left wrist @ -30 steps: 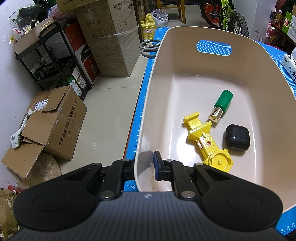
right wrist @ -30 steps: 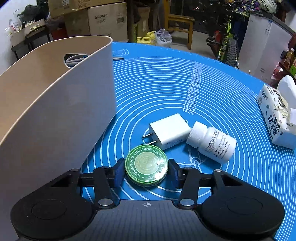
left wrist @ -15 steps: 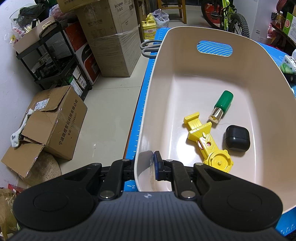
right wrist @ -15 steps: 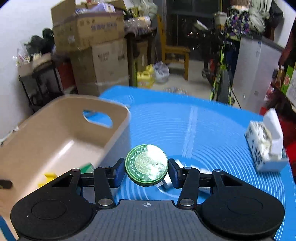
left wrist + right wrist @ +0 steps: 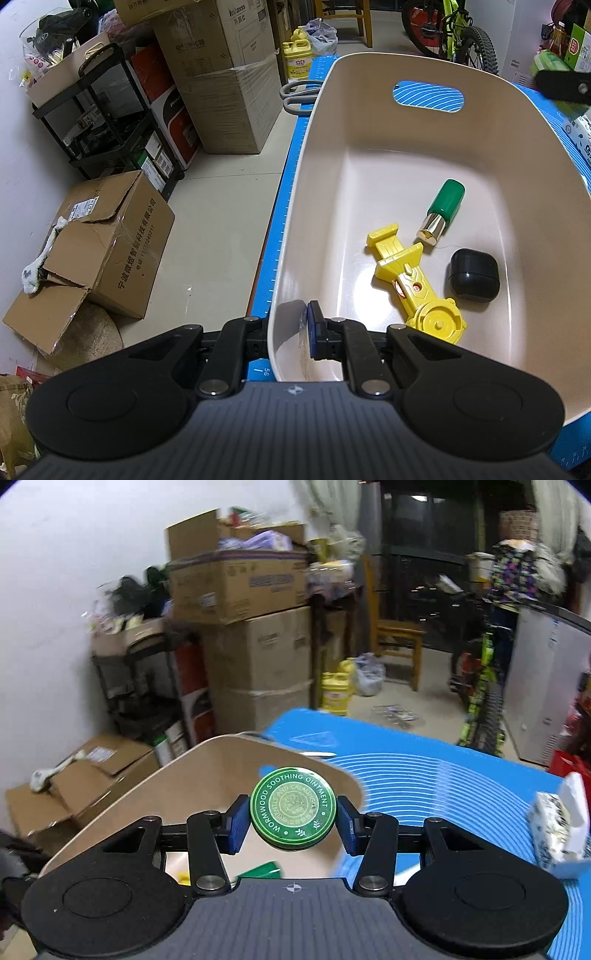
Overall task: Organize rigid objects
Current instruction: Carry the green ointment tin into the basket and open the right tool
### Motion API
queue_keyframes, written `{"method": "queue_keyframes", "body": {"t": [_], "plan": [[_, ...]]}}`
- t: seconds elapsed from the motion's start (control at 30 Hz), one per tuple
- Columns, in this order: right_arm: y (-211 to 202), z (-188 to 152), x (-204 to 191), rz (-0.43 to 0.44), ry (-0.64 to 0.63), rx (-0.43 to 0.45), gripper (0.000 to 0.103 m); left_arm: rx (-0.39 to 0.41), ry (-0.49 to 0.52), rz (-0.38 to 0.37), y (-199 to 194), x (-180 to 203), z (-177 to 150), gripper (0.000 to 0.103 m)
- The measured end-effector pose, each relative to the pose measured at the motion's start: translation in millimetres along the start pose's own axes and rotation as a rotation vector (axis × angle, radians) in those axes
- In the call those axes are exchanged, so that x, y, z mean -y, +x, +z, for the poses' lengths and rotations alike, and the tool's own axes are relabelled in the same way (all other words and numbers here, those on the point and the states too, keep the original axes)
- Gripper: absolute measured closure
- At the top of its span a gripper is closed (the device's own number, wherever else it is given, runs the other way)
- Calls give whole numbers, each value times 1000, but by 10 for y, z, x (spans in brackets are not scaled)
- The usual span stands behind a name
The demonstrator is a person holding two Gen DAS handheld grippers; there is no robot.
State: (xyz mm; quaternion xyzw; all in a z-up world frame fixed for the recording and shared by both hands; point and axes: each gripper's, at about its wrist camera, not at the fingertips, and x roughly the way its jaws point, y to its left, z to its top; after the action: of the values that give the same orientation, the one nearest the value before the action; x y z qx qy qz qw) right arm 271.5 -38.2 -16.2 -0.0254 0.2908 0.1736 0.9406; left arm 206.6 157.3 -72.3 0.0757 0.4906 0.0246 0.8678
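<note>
A beige plastic bin [image 5: 373, 177] stands on the blue mat. My left gripper [image 5: 291, 330] is shut on the bin's near left rim, one finger inside and one outside. In the bin lie a yellow plastic toy [image 5: 410, 280], a green-capped tube [image 5: 441, 210] and a small black case [image 5: 473, 275]. My right gripper [image 5: 293, 818] is shut on a round green ointment tin [image 5: 293, 808], held in the air over the bin's [image 5: 207, 779] right side. A dark part of the right gripper [image 5: 561, 86] shows at the top right of the left wrist view.
Grey-handled scissors [image 5: 297, 94] lie on the mat behind the bin. A tissue pack [image 5: 559, 830] sits on the blue mat [image 5: 443, 775] to the right. Cardboard boxes [image 5: 99, 243], a black shelf and a bicycle [image 5: 454, 29] stand on the floor beyond the table edge.
My right gripper has lifted the green tin off the mat and carried it up and left over the bin. The left gripper and bin have stayed still.
</note>
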Motion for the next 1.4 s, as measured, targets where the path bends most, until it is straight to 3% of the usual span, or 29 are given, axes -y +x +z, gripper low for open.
{"method": "queue_keyframes", "body": {"t": [0.3,0.53,0.67,0.83,1.0,1.17,1.4], "plan": [[299,-201,-678,74,-194,-177,49,1,1,0,-1,-1,0,87],[606,-405,-810,56,-265,-371,49,0,0,0,0,1,1,87],[678,-488,-861,35,-299,-426,49,0,-2,-2,-7,3,1,87],[658,-460,-911,46,-294,-411,32,0,-1,0,-12,15,10,87],[519,-342,-817,70,-254,-347,30,1,-1,0,-10,16,9,87],[267,-129,-489,67,-131,-255,28,0,-1,-1,-11,17,8,87],[68,24,219,-27,43,-175,26,0,-2,0,-11,17,9,87]]}}
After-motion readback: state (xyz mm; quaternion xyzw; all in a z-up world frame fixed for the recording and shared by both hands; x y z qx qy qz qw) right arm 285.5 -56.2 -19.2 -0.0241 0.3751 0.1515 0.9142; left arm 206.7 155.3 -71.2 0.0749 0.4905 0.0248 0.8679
